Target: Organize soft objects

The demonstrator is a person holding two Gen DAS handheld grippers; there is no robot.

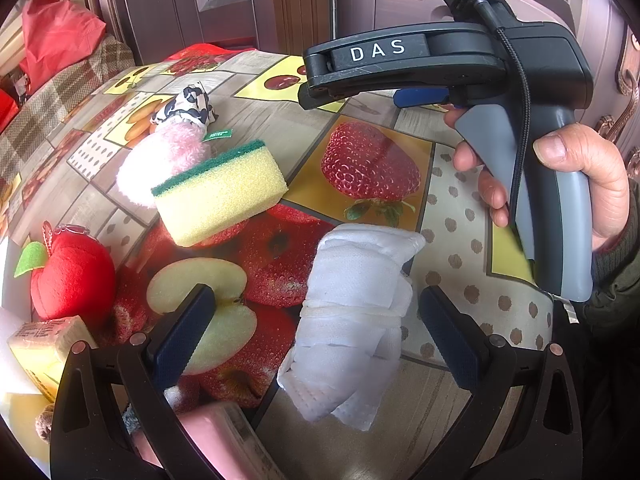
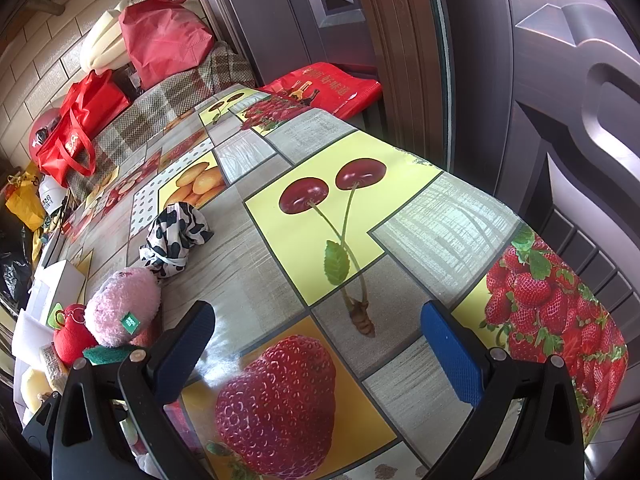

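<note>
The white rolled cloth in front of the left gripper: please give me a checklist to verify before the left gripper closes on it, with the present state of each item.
1. Left gripper is open: ok, the jaws stand wide apart.
2. White rolled cloth lies between the left fingers: ok in the left wrist view.
3. Pads touch the cloth: not ok, gaps show on both sides.
4. Yellow sponge is clear of the jaws: ok, it lies farther away.
5. Right gripper is free: ok, open over the bare tablecloth.
6. Height of the fingers above the table: cannot tell.
</note>
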